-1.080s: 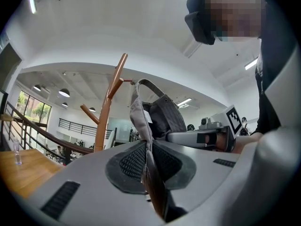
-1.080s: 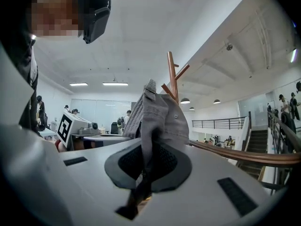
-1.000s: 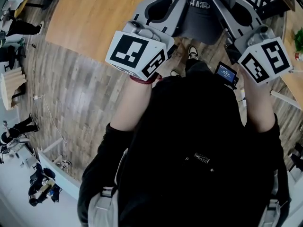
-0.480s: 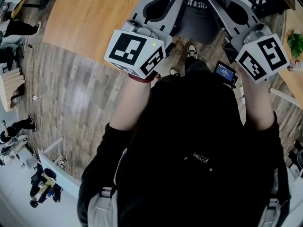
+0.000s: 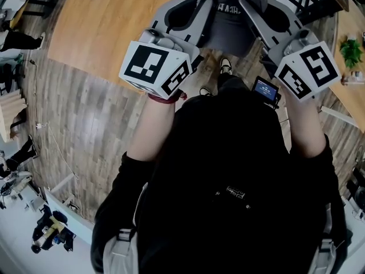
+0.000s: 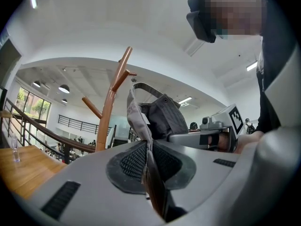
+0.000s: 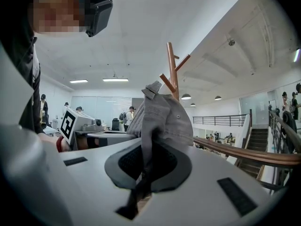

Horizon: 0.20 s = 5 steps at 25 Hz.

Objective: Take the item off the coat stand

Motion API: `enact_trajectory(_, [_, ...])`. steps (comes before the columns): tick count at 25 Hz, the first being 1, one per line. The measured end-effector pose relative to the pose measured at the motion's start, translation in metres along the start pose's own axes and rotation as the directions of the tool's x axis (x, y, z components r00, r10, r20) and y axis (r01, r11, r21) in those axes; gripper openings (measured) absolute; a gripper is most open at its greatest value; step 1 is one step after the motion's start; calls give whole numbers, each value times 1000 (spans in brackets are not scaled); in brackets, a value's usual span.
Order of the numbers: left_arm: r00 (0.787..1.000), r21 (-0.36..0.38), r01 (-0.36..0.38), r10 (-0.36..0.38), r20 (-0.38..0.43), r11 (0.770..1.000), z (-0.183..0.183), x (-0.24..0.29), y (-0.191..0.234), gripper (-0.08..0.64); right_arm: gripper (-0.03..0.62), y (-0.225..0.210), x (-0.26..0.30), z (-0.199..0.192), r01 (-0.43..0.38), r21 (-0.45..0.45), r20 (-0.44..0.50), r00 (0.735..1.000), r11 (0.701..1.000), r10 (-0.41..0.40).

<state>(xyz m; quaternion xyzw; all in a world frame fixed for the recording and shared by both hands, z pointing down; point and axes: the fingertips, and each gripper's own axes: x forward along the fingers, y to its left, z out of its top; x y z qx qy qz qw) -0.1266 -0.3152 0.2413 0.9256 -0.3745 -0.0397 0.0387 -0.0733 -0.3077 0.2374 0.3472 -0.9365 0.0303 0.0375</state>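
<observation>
two pinches on one grey cap (image 5: 228, 21), held just in front of the coat stand (image 7: 172, 69)

the cap is gripped from both sides: the left gripper (image 6: 149, 161) and the right gripper (image 7: 146, 166) are each pressed nearly together on a fold of its cloth, at opposite edges. the stand's pole is seen close behind the cap, and whether a peg touches it cannot be told. the cap is judged light, soft and floppy, unlikely to slip from ribbed pads, and best taken by its rim fabric and kept gently stretched against sagging. both grippers are pointed level, side by side ahead of the chest, with the forearms raised and roughly parallel.
</observation>
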Motion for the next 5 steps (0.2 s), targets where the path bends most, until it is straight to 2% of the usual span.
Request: enact_trajectory(5, [1000, -3, 4, -4, 0, 1000, -6, -1, -2, 29, 21, 0, -1, -5, 6, -2, 3, 1000, 1000, -6])
